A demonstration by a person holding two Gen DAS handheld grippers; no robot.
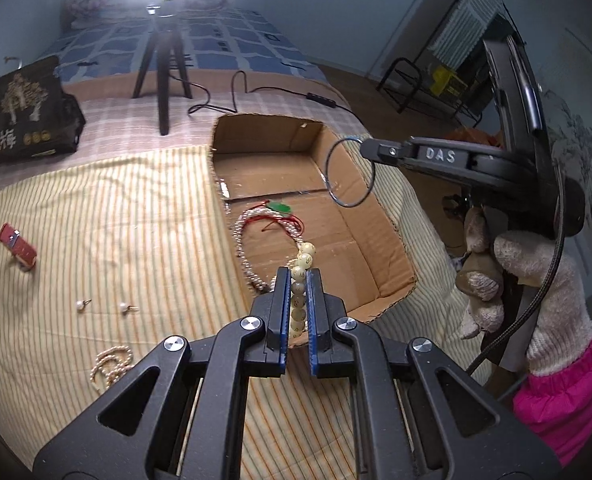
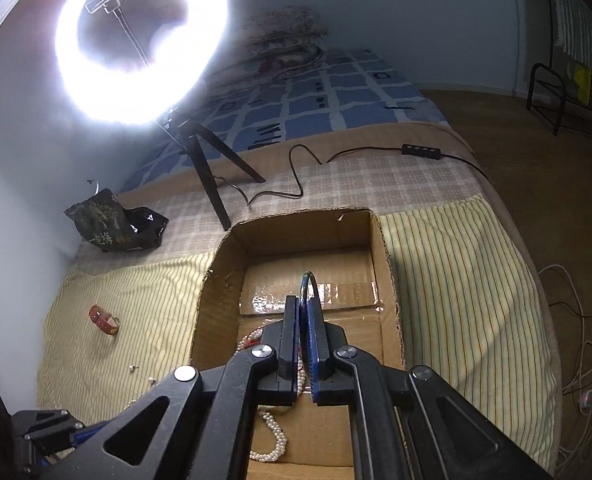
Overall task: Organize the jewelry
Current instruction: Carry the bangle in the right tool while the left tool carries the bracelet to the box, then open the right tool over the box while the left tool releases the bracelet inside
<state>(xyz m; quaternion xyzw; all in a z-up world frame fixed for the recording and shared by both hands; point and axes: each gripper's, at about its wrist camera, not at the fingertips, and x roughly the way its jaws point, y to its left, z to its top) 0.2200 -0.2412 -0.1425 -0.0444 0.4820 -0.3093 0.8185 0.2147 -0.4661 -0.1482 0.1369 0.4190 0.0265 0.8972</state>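
My left gripper [image 1: 299, 274] is shut on a string of large cream beads [image 1: 304, 260] and holds it over the near edge of the open cardboard box [image 1: 375, 216]. Inside the box lie a pearl necklace [image 1: 240, 240] and a red cord with a green pendant [image 1: 279, 209]. My right gripper [image 2: 303, 304] is shut on a thin dark bangle [image 2: 308, 280], edge-on above the box floor; in the left wrist view that bangle [image 1: 349, 172] hangs from the right gripper [image 1: 365, 148] over the box's far right. A gloved hand [image 1: 535, 280] holds the right tool.
On the striped cloth left of the box lie a red bracelet [image 1: 17, 246], two pearl earrings [image 1: 82, 305] and a small pearl strand [image 1: 110, 364]. A ring light on a tripod [image 1: 164, 64], its cable and a dark bag [image 1: 24, 112] stand behind the box.
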